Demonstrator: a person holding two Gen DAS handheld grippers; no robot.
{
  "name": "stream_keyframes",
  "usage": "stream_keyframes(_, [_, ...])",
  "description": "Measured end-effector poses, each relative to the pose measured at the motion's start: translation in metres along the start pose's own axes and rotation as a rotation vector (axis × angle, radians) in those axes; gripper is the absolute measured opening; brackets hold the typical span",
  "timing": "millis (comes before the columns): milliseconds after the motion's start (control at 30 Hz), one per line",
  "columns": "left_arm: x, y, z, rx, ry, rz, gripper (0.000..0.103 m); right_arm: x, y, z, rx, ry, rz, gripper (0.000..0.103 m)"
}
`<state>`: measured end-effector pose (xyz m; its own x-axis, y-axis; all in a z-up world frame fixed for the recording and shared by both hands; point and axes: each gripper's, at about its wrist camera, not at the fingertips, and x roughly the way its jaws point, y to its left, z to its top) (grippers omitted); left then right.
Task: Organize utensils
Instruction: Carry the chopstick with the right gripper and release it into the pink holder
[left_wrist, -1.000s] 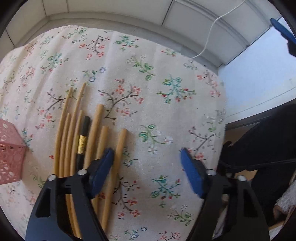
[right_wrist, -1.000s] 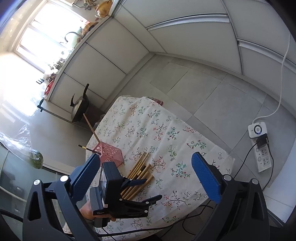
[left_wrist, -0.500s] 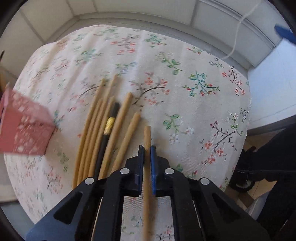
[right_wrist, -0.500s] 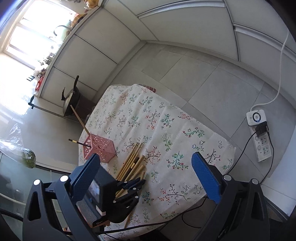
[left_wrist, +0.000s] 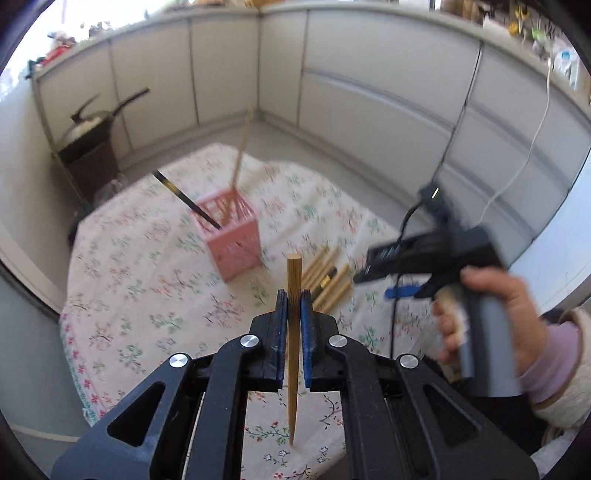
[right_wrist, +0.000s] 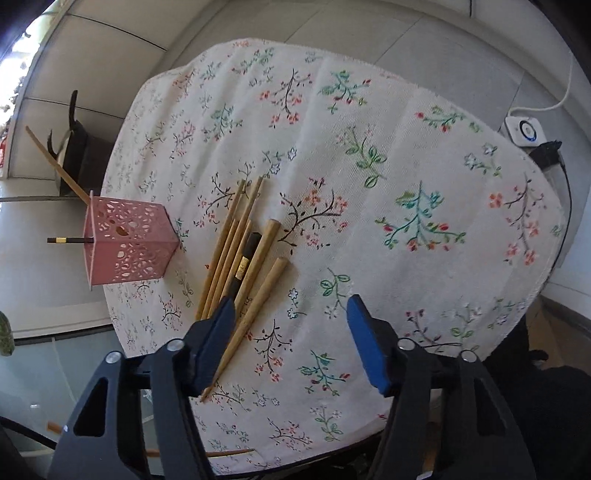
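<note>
- Left gripper (left_wrist: 290, 308): blue pads clamped on one wooden chopstick (left_wrist: 293, 284), lifted clear of the floral tablecloth (left_wrist: 147, 280), thick end pointing away, thin tip toward the camera.
- Right gripper (right_wrist: 291, 321): jaws apart, just been closing, nothing between the pads; left pad over the near ends of the loose chopsticks (right_wrist: 236, 251).
- Loose chopsticks: wooden ones and one black, lying side by side on the cloth, just right of the pink holder (right_wrist: 127, 242).
- Pink holder: perforated, upright near the cloth's left edge; one wooden and one black chopstick inside, leaning.
</note>
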<state>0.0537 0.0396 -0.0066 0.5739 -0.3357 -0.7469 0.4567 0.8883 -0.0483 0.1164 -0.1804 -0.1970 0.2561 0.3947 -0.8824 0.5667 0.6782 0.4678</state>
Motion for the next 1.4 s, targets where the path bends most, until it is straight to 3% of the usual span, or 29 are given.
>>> stream_keyframes(100, [-0.033,0.009,0.005,-0.024,-0.109,0.017,0.006,0.014,0.008,-0.004,0.039,0.009,-0.015,0.040])
stream_keyframes(233, [-0.061,0.024,0.009,-0.060,-0.209,0.017,0.006,0.027,0.015,-0.005,0.094,-0.007,-0.040,0.033])
stream_keyframes(500, [-0.084,0.045,0.011,-0.124,-0.283,0.011,0.006,0.036,0.031,-0.001,0.164,-0.060,-0.159,0.028])
stream_keyframes(600, [-0.088,0.050,0.012,-0.149,-0.302,0.010,0.006,0.038,0.038,-0.002,0.127,-0.093,-0.187,0.013])
stream_keyframes(800, [-0.096,0.057,0.009,-0.200,-0.340,0.022,0.006,0.022,0.022,-0.002,0.126,-0.123,-0.061,0.008])
stream_keyframes(900, [-0.100,0.060,0.009,-0.227,-0.367,0.028,0.006,-0.006,0.019,-0.006,0.047,-0.174,-0.021,0.008])
stream_keyframes(1200, [-0.100,0.053,0.017,-0.263,-0.411,0.067,0.006,-0.121,0.049,-0.033,-0.247,-0.397,0.139,0.008])
stream_keyframes(1400, [-0.098,0.047,0.027,-0.288,-0.438,0.089,0.006,-0.197,0.059,-0.052,-0.340,-0.543,0.251,0.008])
